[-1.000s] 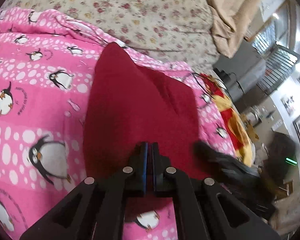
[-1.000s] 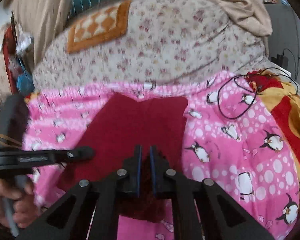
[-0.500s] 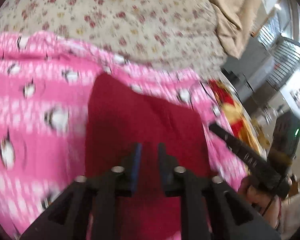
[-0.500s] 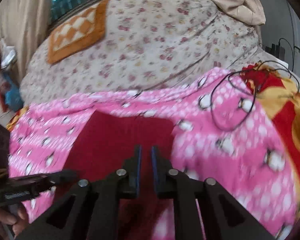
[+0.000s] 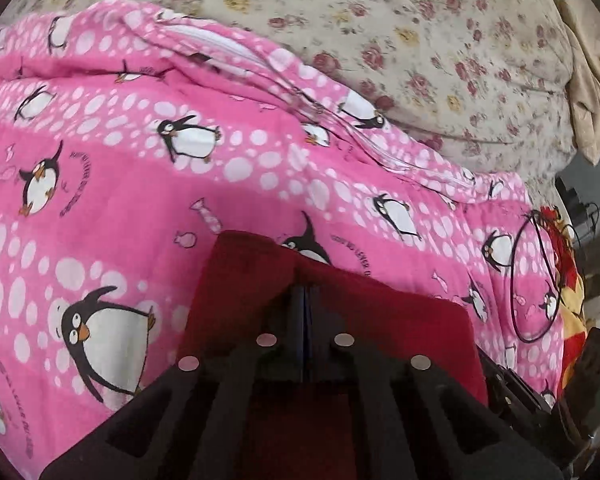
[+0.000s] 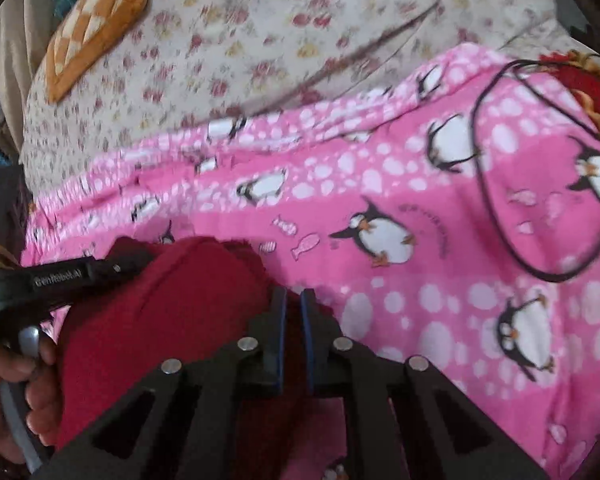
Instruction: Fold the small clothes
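Now | red garment [image 5: 384, 328]: soft, light, limp on pink penguin blanket [image 5: 140, 208] | left tongs [image 5: 305, 300], right tongs [image 6: 293, 300] each clamped on its edge | best gripped at corners.

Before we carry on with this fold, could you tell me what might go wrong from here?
1. Both tongs, left and right, pinch only the edge of the red garment, so it could slip free.
2. They might catch the pink penguin blanket underneath.
3. The black cable loop lies close by and could snag.
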Available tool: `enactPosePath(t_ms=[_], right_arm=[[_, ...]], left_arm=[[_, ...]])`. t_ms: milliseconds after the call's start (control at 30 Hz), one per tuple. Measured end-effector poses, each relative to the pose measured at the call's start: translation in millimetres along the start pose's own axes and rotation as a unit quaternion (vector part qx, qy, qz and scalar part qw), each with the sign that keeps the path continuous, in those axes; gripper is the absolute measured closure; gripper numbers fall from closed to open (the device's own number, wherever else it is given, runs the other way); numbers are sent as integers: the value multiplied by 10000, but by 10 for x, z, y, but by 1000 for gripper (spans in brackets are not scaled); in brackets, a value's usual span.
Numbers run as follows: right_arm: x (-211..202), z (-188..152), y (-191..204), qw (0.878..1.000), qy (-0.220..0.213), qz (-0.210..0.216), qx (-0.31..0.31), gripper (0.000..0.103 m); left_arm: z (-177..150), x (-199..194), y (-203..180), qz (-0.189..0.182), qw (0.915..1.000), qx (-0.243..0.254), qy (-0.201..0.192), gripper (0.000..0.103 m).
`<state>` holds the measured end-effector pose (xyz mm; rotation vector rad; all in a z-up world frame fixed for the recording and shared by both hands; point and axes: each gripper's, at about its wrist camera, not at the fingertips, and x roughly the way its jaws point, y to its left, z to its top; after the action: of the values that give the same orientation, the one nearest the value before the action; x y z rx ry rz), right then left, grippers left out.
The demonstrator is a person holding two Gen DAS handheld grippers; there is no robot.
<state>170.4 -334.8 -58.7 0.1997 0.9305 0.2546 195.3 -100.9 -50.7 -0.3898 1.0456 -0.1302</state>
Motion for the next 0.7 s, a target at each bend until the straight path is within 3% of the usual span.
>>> enactPosePath(t_ms=[167,367,433,500,600,700], right_arm=[[-69,3,-26,9999,-80,59,96,96],[-1001,-115,7,9903,-1210,666,123,96],[-1203,-238,132,9864,-1292,1003,-145,96],[-1300,-396,351,9840,-1109,1229,-662,96],[-1285,-668,577,9866,-700,906,-1164,96],[-1029,-865,607,9899,84,450,-1343,96]], left_arm=[[-45,-99,-89,113,9995,238,-169,103],[-254,-783,-102,-558,9953,497,-611,102],[-469,-984,-139,-741,9920,828,-608,101],[-680,-1084,-176,-823,9885,1139,-566,101],[-923,-1014,-193,-648,9856,1496,-450,101],[-971,-875,-198,-664,9822,1714,-388,101]])
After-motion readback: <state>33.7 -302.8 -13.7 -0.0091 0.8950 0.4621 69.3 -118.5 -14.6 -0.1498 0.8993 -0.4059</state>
